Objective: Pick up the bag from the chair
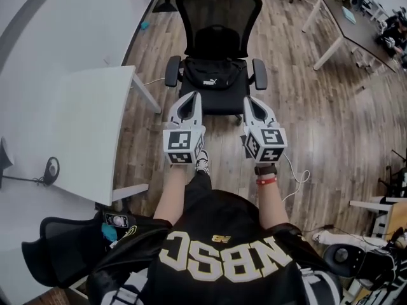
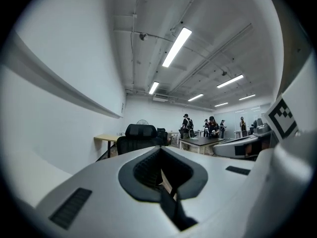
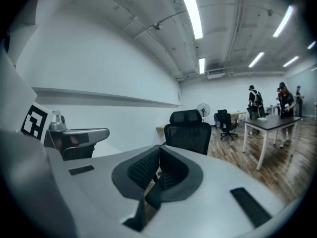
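A black bag (image 1: pixel 213 75) with a white logo lies on the seat of a black mesh office chair (image 1: pixel 218 18) straight ahead. Both grippers are held side by side just short of the seat's front edge, pointing at the chair. My left gripper (image 1: pixel 193 96) is shut with nothing in it, and so is my right gripper (image 1: pixel 249 100). In the left gripper view the pads (image 2: pixel 148 168) meet at the tip and the chair (image 2: pixel 141 133) shows beyond. The right gripper view shows the chair's backrest (image 3: pixel 187 130) beyond the shut tips. The bag is hidden in both gripper views.
A white table (image 1: pixel 89 126) stands close on the left of the chair. A white desk (image 1: pixel 356 30) is at the far right. A white cable (image 1: pixel 296 176) lies on the wooden floor. Another black chair (image 1: pixel 57 253) is behind me, left. People (image 2: pixel 213 127) stand far off.
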Demonstrator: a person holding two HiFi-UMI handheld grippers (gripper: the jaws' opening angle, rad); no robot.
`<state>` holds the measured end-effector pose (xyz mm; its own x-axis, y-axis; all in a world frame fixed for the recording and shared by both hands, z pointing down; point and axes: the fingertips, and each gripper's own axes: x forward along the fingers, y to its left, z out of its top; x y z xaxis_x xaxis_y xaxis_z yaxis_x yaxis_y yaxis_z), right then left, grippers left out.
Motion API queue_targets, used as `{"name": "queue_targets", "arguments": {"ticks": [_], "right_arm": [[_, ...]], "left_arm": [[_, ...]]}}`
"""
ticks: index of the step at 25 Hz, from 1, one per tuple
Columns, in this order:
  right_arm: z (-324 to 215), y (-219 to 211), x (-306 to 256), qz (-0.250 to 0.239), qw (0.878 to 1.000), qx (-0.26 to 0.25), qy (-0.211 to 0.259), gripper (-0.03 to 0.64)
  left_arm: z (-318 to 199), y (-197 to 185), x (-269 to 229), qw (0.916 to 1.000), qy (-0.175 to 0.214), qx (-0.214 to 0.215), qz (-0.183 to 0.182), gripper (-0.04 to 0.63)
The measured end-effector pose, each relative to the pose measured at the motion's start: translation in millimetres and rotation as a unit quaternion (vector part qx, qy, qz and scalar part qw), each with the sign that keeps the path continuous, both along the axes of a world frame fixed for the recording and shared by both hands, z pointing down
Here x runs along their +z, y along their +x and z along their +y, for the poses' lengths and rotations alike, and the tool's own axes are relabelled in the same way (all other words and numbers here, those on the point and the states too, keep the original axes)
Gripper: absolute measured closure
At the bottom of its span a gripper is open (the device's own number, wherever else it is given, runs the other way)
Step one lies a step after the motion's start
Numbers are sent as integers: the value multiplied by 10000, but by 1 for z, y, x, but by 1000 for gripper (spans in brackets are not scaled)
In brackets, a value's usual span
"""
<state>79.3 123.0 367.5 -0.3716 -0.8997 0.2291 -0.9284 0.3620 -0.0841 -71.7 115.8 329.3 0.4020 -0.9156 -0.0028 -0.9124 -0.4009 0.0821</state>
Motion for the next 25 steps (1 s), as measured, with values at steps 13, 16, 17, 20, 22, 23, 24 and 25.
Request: {"name": "queue_targets", "arguments": {"ticks": [13,16,17,20,22,23,24,25], "right_arm": [[-178,-44,60,325,9975,123,-611,581],[-206,-46,82,358,9957,81,-847,558],[-216,-45,89,361,9950,70,-925,541],[-248,-40,112,376,9924,13,-1172,496],[-275,-36,126,423,9904,-57,-1315,454],[-289,-33,133,458,9892,-91,-1388,433],[-303,-30,141,481,9878,-119,-1477,411],[-317,-27,149,486,9863,-140,-1573,387]], "left_arm": [[-194,-43,59,9974,-649,304,-9,588],[-224,-45,76,9961,-824,317,-14,588],[-235,-45,83,9956,-883,300,-34,578],[-268,-43,105,9939,-1069,276,-87,437],[-294,-43,121,9923,-1206,252,-110,387],[-308,-42,130,9912,-1296,249,-125,365],[-321,-42,139,9897,-1404,256,-153,351],[-334,-41,149,9878,-1518,270,-198,337]]}}
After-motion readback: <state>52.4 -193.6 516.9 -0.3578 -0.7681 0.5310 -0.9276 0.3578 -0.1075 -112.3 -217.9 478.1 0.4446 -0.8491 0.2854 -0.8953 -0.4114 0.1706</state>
